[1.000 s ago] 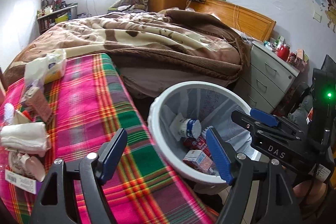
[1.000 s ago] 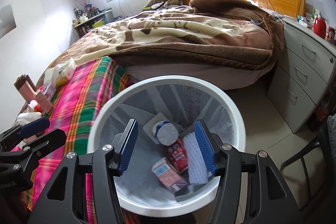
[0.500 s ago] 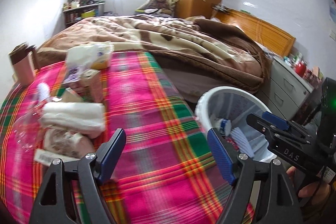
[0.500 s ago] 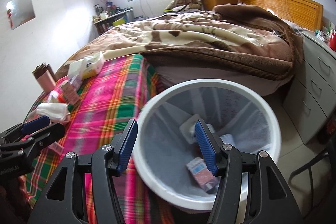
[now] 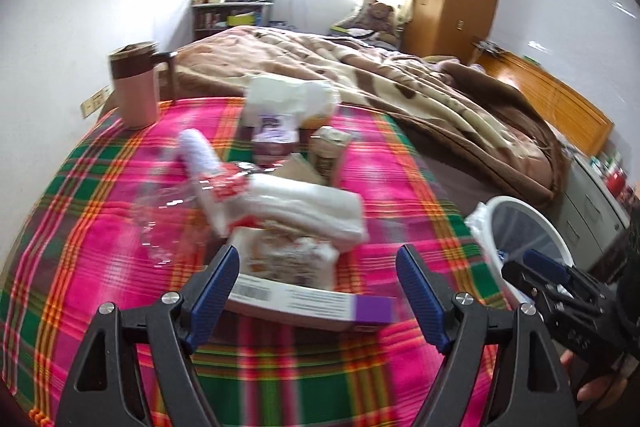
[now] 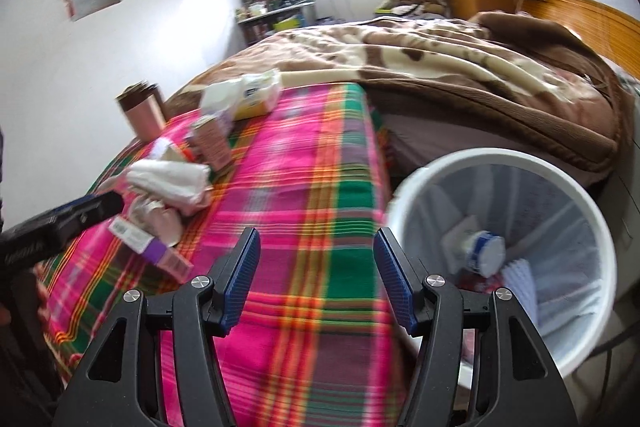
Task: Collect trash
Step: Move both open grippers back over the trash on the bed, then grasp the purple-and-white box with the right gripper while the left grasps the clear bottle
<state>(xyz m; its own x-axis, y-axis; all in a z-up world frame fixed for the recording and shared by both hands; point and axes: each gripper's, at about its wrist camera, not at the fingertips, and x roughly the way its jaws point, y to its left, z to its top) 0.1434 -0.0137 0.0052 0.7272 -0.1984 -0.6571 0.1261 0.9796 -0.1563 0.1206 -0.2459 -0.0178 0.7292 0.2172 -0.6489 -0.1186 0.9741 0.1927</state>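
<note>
Nearby, a round white bin [image 6: 600,235] adjoins soft plaid cloth [image 6: 304,187].

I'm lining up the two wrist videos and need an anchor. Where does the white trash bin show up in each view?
Left wrist view: the white trash bin sits at the right edge, just above the right gripper.
Right wrist view: the bin fills the lower right, beside the plaid cloth.
Shared landmark: the pink cup at the cloth's far left corner.
</note>
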